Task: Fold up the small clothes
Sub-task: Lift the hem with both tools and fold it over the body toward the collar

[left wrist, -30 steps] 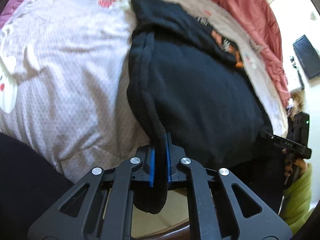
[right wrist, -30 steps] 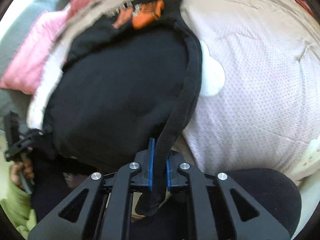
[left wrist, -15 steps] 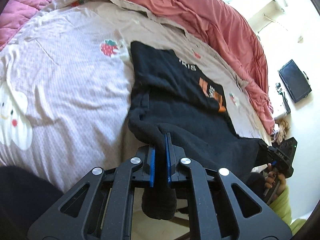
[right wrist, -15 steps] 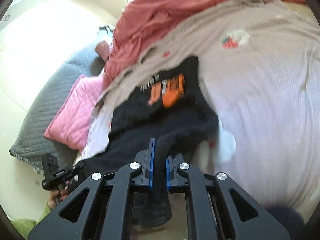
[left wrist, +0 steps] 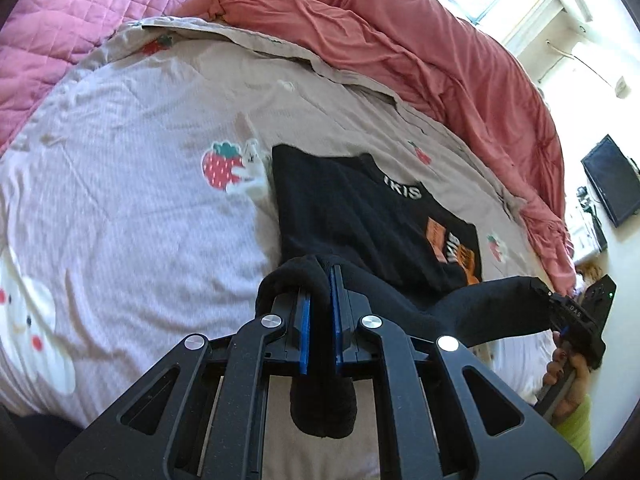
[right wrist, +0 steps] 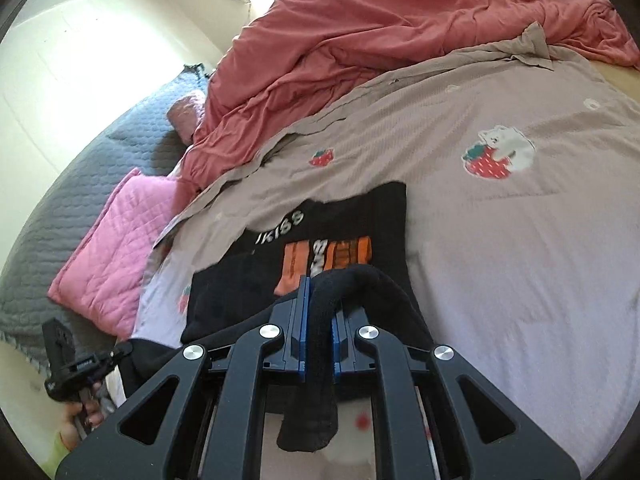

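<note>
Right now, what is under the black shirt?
The black shirt lies on a pale quilt with strawberries, which shows all around it. Whether anything else sits beneath the shirt is hidden by the fabric.

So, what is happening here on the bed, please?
A person holds a gripper in each hand and is folding a black garment on the bed cover. The left gripper and the right gripper are each shut on one corner of its near hem. That hem is lifted, while the far part with the orange print lies flat.
</note>
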Tool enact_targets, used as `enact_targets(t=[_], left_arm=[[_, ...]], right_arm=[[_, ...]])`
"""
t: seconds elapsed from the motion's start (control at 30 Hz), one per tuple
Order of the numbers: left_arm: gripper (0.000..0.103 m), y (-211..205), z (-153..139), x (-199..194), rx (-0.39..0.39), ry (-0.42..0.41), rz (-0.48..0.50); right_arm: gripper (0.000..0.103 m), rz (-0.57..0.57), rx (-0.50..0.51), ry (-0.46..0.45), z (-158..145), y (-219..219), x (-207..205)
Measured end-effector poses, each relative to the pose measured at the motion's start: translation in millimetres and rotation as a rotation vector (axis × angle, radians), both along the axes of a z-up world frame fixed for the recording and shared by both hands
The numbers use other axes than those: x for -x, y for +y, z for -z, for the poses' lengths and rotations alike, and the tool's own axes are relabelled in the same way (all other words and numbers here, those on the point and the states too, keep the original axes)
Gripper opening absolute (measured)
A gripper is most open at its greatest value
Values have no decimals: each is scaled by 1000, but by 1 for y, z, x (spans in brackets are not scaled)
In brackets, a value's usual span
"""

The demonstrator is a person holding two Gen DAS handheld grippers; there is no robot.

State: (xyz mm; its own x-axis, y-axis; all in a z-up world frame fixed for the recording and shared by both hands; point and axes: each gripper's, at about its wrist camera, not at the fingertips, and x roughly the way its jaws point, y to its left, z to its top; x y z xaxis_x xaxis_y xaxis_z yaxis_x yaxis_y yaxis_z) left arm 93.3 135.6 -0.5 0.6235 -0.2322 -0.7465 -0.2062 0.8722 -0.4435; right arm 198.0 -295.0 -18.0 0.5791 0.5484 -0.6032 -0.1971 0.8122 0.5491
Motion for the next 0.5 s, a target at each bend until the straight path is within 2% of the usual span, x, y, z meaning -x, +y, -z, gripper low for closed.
enact_targets(t=[0.2,0.37,0.5], left_arm=[[3,5,12,-35,-19,9,-33],[3,6,32,-56,-38,43,-56],[4,8,49,-68,-42,74,-76]], right_arm=[[8,44,40,40,23,4,-42],[8,50,100,89,57,5,-53],[8,43,100,103,64,1,-58]])
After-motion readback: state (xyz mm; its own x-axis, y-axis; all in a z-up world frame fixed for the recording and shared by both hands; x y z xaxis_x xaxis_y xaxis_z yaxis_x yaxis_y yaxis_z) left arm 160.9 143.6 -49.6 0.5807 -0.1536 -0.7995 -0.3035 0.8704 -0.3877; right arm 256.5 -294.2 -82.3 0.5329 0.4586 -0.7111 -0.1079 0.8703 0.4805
